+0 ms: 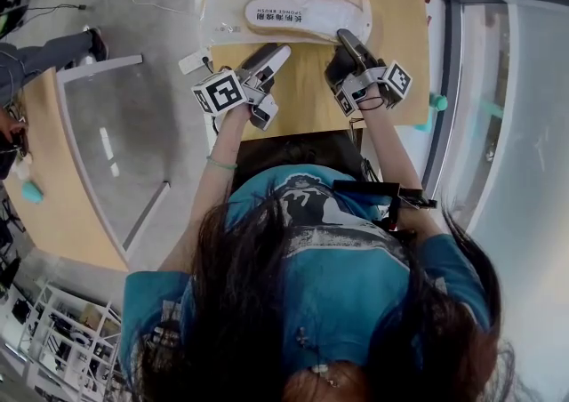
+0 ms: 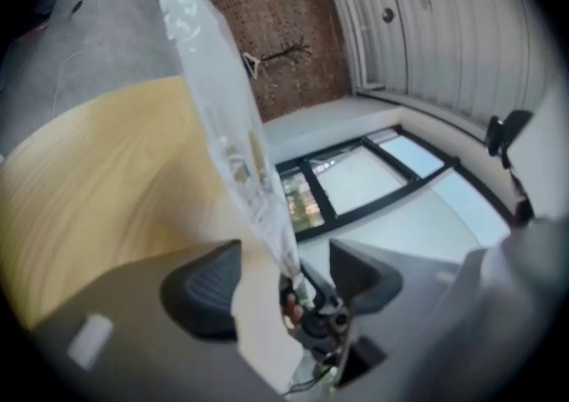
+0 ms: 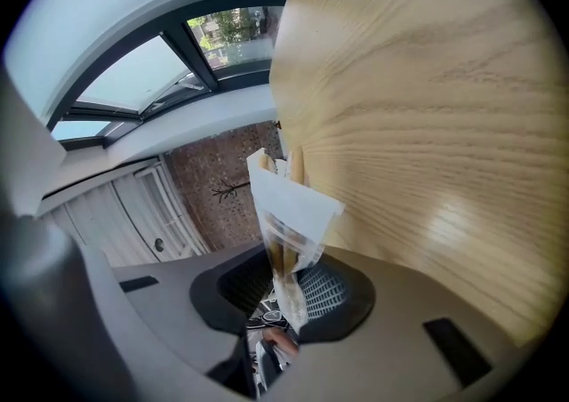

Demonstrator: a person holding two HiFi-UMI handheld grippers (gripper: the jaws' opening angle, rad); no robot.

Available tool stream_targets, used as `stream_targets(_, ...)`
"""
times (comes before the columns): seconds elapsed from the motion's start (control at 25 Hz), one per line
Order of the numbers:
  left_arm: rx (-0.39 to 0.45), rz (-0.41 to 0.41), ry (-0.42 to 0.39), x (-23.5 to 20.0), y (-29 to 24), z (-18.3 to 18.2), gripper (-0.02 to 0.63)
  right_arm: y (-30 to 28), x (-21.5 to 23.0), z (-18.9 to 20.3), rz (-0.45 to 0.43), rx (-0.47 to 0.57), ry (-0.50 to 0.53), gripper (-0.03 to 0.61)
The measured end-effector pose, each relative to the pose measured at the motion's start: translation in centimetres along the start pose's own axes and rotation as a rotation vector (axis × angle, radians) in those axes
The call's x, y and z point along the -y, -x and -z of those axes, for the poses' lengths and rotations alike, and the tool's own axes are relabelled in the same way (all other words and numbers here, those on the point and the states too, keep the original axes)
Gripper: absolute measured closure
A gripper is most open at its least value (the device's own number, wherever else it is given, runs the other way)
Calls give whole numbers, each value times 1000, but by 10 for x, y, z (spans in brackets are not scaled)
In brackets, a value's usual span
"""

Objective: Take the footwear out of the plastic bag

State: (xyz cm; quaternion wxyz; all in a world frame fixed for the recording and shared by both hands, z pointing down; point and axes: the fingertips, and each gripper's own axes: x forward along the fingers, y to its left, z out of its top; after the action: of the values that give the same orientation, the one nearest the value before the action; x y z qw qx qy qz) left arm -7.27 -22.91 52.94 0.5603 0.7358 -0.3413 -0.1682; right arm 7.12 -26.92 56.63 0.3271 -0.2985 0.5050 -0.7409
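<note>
A clear plastic bag (image 1: 222,16) lies across the wooden table (image 1: 396,0) with a white slipper (image 1: 307,18) inside it. My left gripper (image 1: 277,53) is at the bag's near edge. In the left gripper view the bag (image 2: 222,124) rises as a thin sheet between the jaws of the left gripper (image 2: 284,280). The dark pads (image 2: 209,289) stand wide apart, so it is open. My right gripper (image 1: 347,37) is at the slipper's right end. In the right gripper view the right gripper (image 3: 289,289) is shut on the bag's end (image 3: 289,213), with tan edges showing through the plastic.
The table's near edge lies just behind both grippers, against the person's body. A glass-topped surface (image 1: 116,142) and a curved wooden counter (image 1: 53,205) stand to the left, with another person (image 1: 36,58) beside them. Dark window framing (image 1: 444,124) runs along the right.
</note>
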Motion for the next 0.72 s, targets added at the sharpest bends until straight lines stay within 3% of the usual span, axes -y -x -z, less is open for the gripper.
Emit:
stream_targets(0.16, 77, 28, 28, 8, 0, -16, 313, 6, -8, 10, -51, -29, 18, 491)
stream_targets(0.32, 178, 6, 69, 8, 2, -33, 313, 9, -12, 29, -71, -83, 43, 491)
stream_targets(0.56, 188, 35, 92, 10, 3, -35, 322, 18, -14, 44, -81, -100, 58, 491)
stream_targets(0.68, 191, 16, 79, 6, 4, -33, 455, 19, -16, 48, -74, -118, 86, 491)
stream_targets(0.72, 194, 10, 79, 5, 4, -33, 461, 19, -15, 49, -68, -124, 100, 491)
